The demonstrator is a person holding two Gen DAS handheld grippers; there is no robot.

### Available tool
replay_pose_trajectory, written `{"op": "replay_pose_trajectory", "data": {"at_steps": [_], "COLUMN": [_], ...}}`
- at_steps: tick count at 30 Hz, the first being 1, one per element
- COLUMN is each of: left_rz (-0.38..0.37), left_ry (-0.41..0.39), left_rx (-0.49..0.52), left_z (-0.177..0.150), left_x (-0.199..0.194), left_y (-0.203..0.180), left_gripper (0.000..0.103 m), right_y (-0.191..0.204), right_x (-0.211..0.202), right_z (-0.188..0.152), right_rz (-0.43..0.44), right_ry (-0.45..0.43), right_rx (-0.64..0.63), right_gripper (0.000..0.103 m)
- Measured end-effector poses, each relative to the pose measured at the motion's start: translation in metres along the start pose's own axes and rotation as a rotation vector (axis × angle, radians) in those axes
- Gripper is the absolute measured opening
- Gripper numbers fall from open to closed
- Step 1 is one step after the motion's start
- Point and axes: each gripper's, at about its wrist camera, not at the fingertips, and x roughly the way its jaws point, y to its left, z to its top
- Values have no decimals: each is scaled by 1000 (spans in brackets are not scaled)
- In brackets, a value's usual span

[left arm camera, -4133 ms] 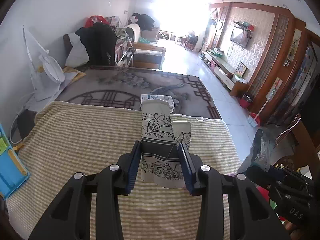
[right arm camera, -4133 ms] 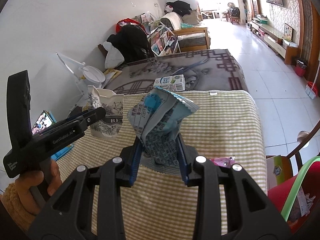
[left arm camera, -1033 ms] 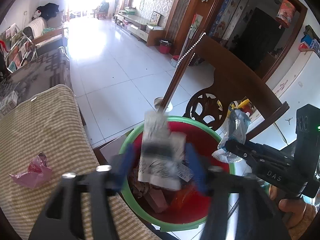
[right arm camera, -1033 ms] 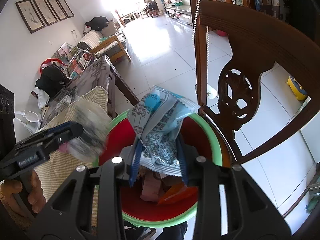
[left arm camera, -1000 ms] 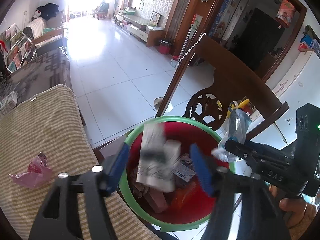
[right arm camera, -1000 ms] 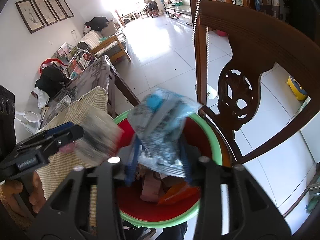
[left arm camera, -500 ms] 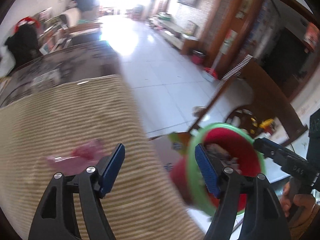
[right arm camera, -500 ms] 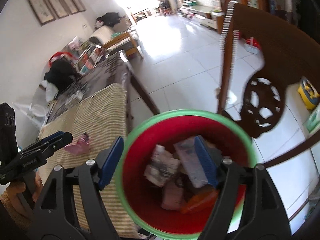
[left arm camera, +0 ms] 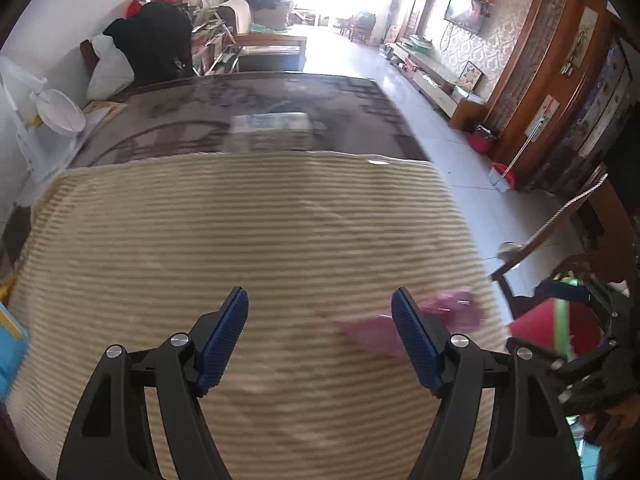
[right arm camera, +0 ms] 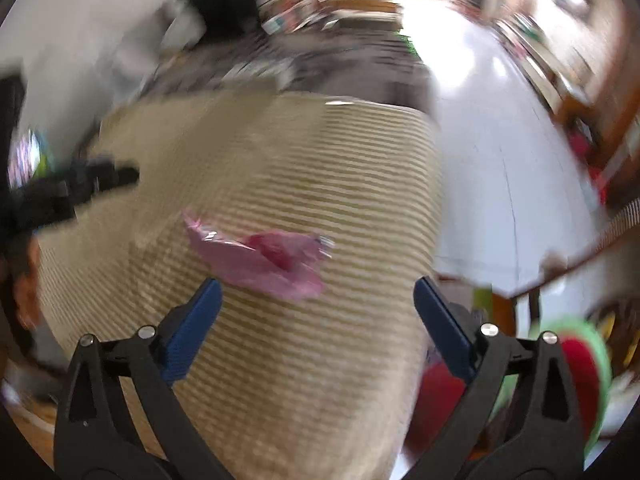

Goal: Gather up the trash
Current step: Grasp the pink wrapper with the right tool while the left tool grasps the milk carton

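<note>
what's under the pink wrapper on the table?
The pink wrapper lies flat on the striped tablecloth; only cloth shows around its edges. Whatever sits directly beneath it is covered, and the frame is blurred.

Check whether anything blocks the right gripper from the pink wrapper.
Nothing visible does. The pink wrapper lies alone on the striped cloth, just ahead of the right gripper, whose jaws have just been opening and hold nothing.

no readable text, labels or numbers anywhere
</note>
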Motion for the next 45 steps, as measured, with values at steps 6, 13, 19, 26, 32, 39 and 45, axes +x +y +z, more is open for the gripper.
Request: {"op": "replay_pose_trajectory", "data": {"at_steps": [6, 13, 19, 26, 32, 39, 45], "left_rz": [21, 44, 63, 14, -25, -17, -58], "left_ry": [17, -30, 97, 202, 281, 155, 32], "left_rx": [168, 403, 691, 788, 739, 555, 289], "left_z": [40, 123, 171, 207, 205, 194, 154], "left_x": [28, 77, 157, 210, 234, 184, 92], "left_y": [44, 58, 39, 15, 14, 45, 85], "left_gripper": [84, 87, 87, 87, 73, 54, 54], "right_y": [42, 27, 12, 0, 6, 14, 33], "right_x": [63, 81, 58, 44, 32, 50, 65], "right_z": [25, 25, 22, -1, -6, 11, 26], "right_rz": [14, 45, 133, 187, 186, 166, 102], "right_ry": [191, 248, 168, 141, 119, 132, 159], "right_rx": [-223, -57, 182, 322, 362, 321, 243], "right_gripper": [97, 53, 34, 35, 36, 70, 83]}}
